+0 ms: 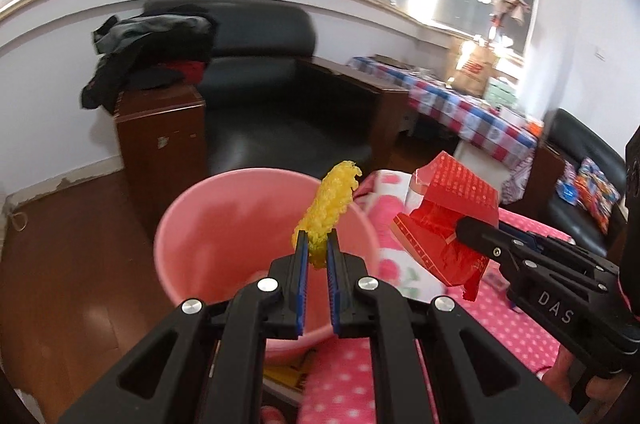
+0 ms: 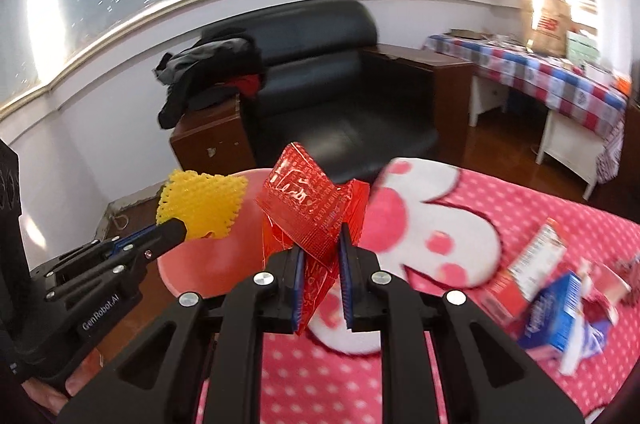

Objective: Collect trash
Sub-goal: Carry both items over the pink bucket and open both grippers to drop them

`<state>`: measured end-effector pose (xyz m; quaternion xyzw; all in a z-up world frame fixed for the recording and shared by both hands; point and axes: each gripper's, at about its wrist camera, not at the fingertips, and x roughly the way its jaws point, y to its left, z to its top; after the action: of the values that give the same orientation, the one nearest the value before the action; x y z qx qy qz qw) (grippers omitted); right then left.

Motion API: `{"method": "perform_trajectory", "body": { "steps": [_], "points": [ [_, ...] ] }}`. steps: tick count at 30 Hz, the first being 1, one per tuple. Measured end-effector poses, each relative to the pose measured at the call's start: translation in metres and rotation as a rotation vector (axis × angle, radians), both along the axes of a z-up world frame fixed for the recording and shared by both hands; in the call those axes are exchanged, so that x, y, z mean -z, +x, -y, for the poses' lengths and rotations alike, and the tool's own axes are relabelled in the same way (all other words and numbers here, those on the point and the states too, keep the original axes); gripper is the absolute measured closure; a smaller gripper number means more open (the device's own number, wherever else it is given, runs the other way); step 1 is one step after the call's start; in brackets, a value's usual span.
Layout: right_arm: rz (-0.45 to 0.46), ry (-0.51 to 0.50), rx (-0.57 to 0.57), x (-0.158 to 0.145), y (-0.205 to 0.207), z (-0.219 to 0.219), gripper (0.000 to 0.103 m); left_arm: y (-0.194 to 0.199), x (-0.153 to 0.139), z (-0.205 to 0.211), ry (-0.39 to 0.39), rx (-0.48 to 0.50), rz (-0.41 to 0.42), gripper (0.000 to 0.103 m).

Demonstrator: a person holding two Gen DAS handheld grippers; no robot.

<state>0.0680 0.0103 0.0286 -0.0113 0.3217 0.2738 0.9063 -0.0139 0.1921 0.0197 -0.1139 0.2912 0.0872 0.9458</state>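
Note:
My left gripper (image 1: 318,244) is shut on a yellow foam net (image 1: 330,208) and holds it above the pink bucket (image 1: 192,224). My right gripper (image 2: 322,240) is shut on a crumpled red wrapper (image 2: 308,200), just right of the bucket's rim (image 2: 176,264). The right gripper (image 1: 464,228) with the red wrapper (image 1: 444,216) also shows in the left wrist view. The left gripper (image 2: 180,228) with the yellow net (image 2: 202,204) shows in the right wrist view.
The bucket stands at the edge of a pink dotted blanket (image 2: 520,208). Several boxes and wrappers (image 2: 552,296) lie on the blanket at right. A black armchair (image 2: 340,96), wooden side cabinets (image 1: 160,144) with clothes, and a checked-cloth table (image 2: 540,72) stand behind.

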Motion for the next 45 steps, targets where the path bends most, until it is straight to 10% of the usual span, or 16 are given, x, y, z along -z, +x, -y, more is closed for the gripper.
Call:
{"method": "perform_trajectory", "body": {
  "steps": [32,45],
  "points": [
    [-0.177,-0.135,-0.106,0.069,0.044,-0.089,0.077,0.02,0.063,-0.067,-0.053,-0.114,-0.176,0.094],
    [-0.171,-0.107,-0.113,0.059,0.039,-0.081,0.06,0.009,0.045,-0.063,-0.041,-0.129,-0.131,0.061]
  ]
}}
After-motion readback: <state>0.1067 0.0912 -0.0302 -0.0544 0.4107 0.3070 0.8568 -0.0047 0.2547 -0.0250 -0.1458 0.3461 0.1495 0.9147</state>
